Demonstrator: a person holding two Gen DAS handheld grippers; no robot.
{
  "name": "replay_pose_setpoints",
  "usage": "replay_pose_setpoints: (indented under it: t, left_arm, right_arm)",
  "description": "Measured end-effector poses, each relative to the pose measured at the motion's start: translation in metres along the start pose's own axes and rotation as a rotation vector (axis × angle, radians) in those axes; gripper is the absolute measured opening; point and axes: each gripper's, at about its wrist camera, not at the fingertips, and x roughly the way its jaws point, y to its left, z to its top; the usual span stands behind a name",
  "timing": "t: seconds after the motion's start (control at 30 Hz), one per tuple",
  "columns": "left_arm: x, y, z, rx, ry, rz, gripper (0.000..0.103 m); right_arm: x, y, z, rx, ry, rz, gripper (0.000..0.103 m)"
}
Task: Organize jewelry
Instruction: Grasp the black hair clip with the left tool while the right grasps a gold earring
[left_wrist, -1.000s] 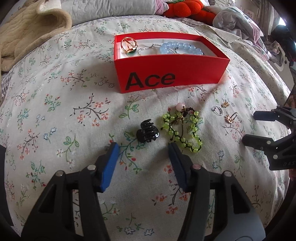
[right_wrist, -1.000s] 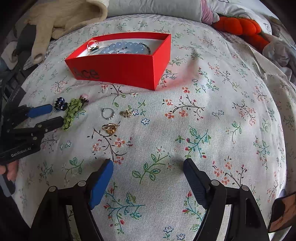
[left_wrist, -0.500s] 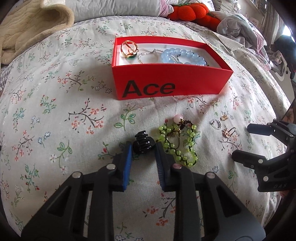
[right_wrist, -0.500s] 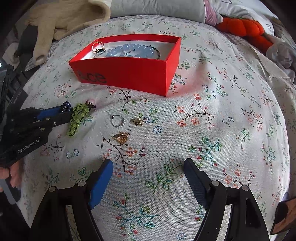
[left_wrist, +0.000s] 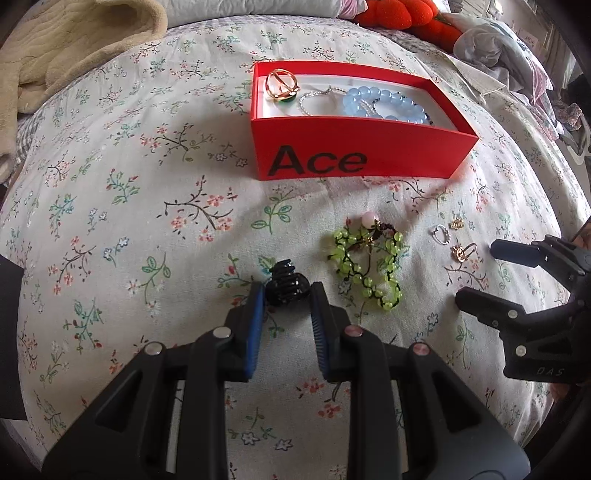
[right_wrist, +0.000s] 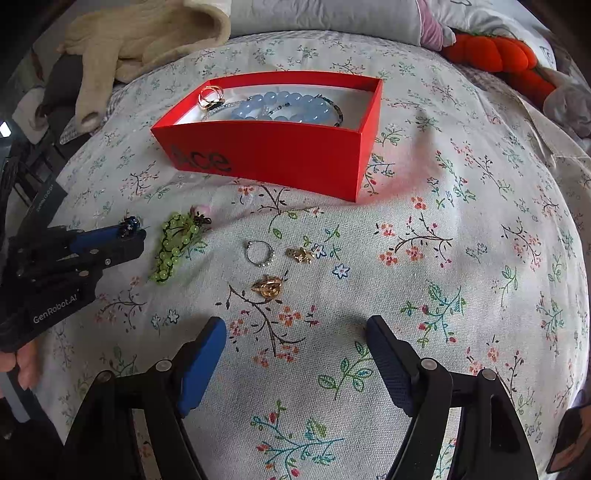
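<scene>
Our left hand-held gripper (left_wrist: 286, 293) has narrowed onto the black hair claw (left_wrist: 287, 282), now pinched; right hand-held gripper (right_wrist: 295, 334) stays spread.

Bed: floral sheet (left_wrist: 110, 229) in daylight
Behind it, left: beige blanket (left_wrist: 62, 51)
Behind it, right: orange plush toy (right_wrist: 495, 51), crumpled clothes (left_wrist: 517, 48)

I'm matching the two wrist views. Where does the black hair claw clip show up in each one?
Left wrist: the black hair claw clip sits at lower centre, between the left gripper fingers.
Right wrist: only a dark sliver of it shows at the left edge, at that gripper's tips.
Shared landmark: the green beaded bracelet lies beside it.
</scene>
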Motion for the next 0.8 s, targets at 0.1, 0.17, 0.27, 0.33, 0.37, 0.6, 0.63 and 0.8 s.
replay_pose_setpoints:
  t: [0.1, 0.17, 0.27, 0.33, 0.37, 0.6, 0.63, 0.8]
  left_arm:
    - [-0.004, 0.002, 0.0, -0.017, 0.006, -0.013, 0.027]
    - [-0.006, 0.002, -0.001, -0.015, 0.009, -0.022, 0.027]
    - [-0.006, 0.002, -0.002, -0.013, 0.012, -0.033, 0.027]
    - [-0.006, 0.002, -0.003, -0.01, 0.014, -0.033, 0.027]
    - [-0.006, 0.002, -0.003, -0.009, 0.014, -0.033, 0.027]
    - [-0.008, 0.005, -0.002, -0.02, 0.012, -0.03, 0.027]
    - [-0.008, 0.005, -0.002, -0.022, 0.012, -0.029, 0.027]
    - [-0.011, 0.007, -0.001, -0.027, 0.006, -0.038, 0.027]
  right_arm:
    - [0.001, 0.007, 0.004, -0.015, -0.004, 0.008, 0.066]
    - [0.002, 0.01, 0.005, -0.015, -0.006, 0.011, 0.063]
    - [0.003, 0.014, 0.008, -0.017, -0.009, 0.021, 0.052]
    - [0.004, 0.017, 0.01, -0.019, -0.01, 0.021, 0.048]
    - [0.004, 0.017, 0.01, -0.02, -0.012, 0.018, 0.047]
    - [0.004, 0.015, 0.014, -0.009, -0.013, 0.021, 0.015]
    - [0.003, 0.014, 0.015, -0.008, -0.01, 0.029, 0.015]
    - [-0.006, 0.004, 0.016, 0.015, -0.013, 0.051, 0.015]
